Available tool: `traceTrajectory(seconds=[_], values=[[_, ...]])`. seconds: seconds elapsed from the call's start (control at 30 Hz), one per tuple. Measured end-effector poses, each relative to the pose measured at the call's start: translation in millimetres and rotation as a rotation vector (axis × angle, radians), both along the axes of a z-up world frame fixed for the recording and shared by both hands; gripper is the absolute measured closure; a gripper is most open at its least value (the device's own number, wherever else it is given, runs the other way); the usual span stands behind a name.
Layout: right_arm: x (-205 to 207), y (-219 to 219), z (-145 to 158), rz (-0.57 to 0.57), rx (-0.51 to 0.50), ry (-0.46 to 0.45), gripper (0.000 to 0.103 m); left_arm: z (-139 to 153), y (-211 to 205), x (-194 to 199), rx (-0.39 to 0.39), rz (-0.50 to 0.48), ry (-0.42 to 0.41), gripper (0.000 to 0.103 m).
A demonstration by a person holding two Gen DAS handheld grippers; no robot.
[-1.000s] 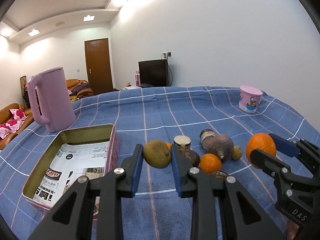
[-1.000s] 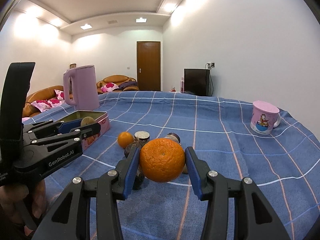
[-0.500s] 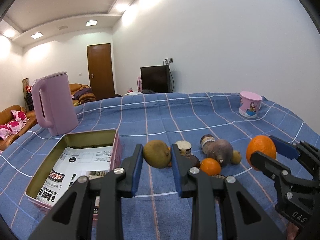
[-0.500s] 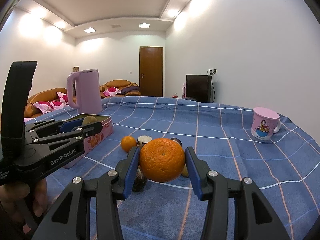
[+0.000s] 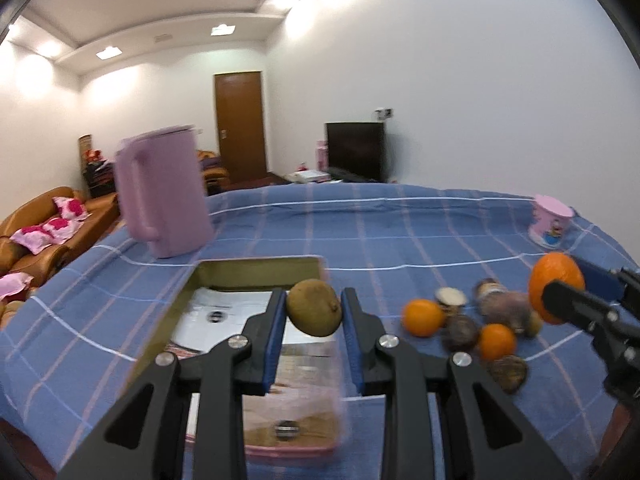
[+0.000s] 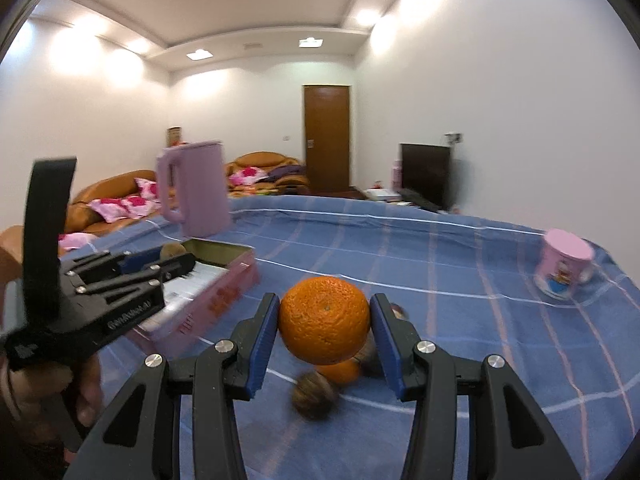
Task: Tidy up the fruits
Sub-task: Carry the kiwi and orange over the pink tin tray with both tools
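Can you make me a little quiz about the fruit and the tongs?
1. True or false: the right tongs hold a big orange.
2. What lines the tin? A) newspaper B) sand C) water
3. Fill in: the left tongs hold a brown fruit above the ____.

Key: 1 true; 2 A; 3 tin.

Brown fruit (image 5: pixel 314 307) above open tin (image 5: pixel 256 269); large orange (image 6: pixel 324 320) aloft.
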State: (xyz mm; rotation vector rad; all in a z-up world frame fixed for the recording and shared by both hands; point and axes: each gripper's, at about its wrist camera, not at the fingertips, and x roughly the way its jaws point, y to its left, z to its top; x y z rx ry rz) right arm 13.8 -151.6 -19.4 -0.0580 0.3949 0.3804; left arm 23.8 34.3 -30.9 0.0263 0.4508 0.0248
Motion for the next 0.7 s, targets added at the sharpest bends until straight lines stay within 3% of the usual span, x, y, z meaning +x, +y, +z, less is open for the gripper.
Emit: traceTrajectory(seconds=[0.27, 0.7], values=[[38, 61, 8, 0.124, -0.031, 0.047, 0.054, -11, 49, 21, 0.029, 0.119, 0.09, 0.074], [71, 137, -11, 0.245, -0.118, 0.096, 0.054, -28, 78, 40, 0.051, 0.154, 0.159, 0.074]])
